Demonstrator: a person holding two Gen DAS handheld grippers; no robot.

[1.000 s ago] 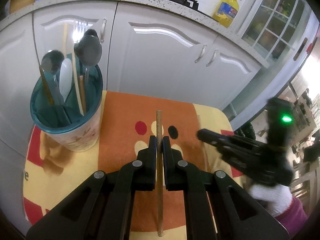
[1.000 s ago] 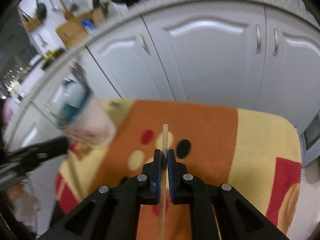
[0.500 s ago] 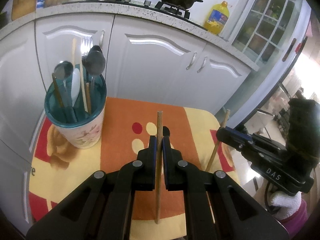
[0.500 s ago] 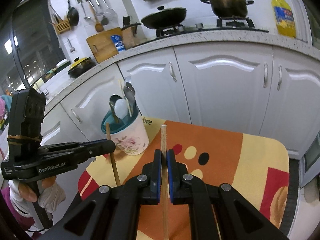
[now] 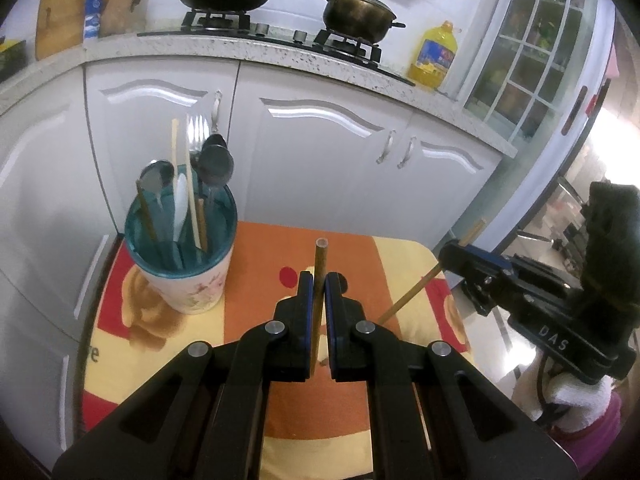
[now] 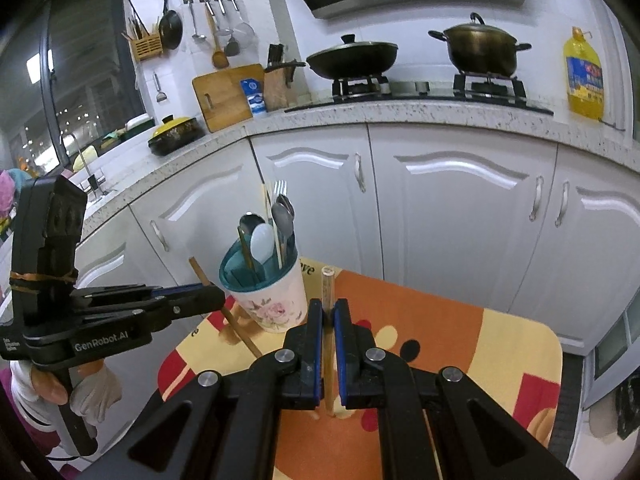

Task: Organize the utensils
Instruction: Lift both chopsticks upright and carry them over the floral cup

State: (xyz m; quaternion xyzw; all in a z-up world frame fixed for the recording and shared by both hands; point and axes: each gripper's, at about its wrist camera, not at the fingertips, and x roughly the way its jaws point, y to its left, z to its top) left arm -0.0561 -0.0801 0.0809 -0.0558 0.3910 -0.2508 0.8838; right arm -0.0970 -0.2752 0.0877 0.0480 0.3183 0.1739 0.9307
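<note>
Standing on an orange-and-yellow cloth (image 5: pixel 260 264), floral utensil cup (image 5: pixel 188 280) with teal liner, holding three spoons, one fork, four chopsticks, left gripper (image 5: pixel 316 284) clamped on one brown chopstick (image 5: pixel 320 272), right gripper (image 6: pixel 328 312) clamped on one pale chopstick (image 6: pixel 327 288), both above cloth.

An orange-and-yellow patterned table (image 5: pixel 260 264) carries one floral utensil cup (image 5: pixel 188 280).

Wooden chopstick (image 5: pixel 320 280), glossy cabinets (image 5: pixel 320 152), patterned cloth (image 5: pixel 264 256).

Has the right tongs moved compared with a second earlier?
Yes. The right tongs rose away from the cloth-covered table: the stovetop now shows.
</note>
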